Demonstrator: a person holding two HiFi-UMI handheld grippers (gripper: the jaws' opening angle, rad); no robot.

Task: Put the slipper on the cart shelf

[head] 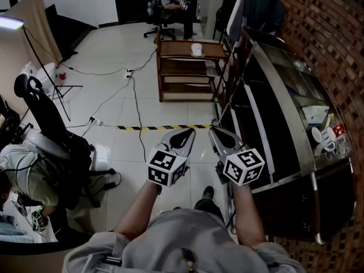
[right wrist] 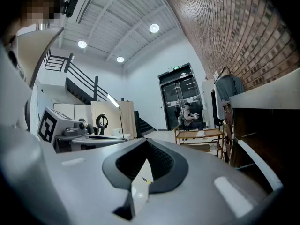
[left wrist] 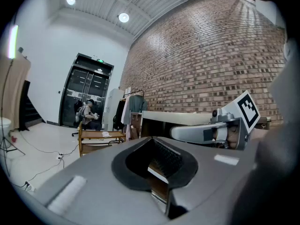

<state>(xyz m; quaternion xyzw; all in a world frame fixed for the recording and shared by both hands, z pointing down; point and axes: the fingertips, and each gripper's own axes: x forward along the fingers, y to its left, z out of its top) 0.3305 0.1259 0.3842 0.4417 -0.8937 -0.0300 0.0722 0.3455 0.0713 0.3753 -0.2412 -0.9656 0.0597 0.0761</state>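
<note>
A white slipper [head: 197,49] lies on the top shelf of the wooden cart [head: 170,67], far ahead across the tiled floor. The same slipper [left wrist: 106,134] [right wrist: 201,133] is a small pale spot on the cart [left wrist: 89,142] [right wrist: 213,134] in both gripper views. My left gripper [head: 186,134] [left wrist: 152,139] and right gripper [head: 218,133] [right wrist: 146,140] are held side by side in front of my body, nearly level and aimed at the cart. Both are shut, with nothing between their jaws. They are well short of the cart.
A long dark counter [head: 273,112] against the brick wall runs along the right. Yellow-black tape [head: 165,127] crosses the floor just beyond the grippers. Cables [head: 133,95] trail over the tiles. A black chair [head: 45,124] and equipment stand at left. A person [head: 168,1] sits behind the cart.
</note>
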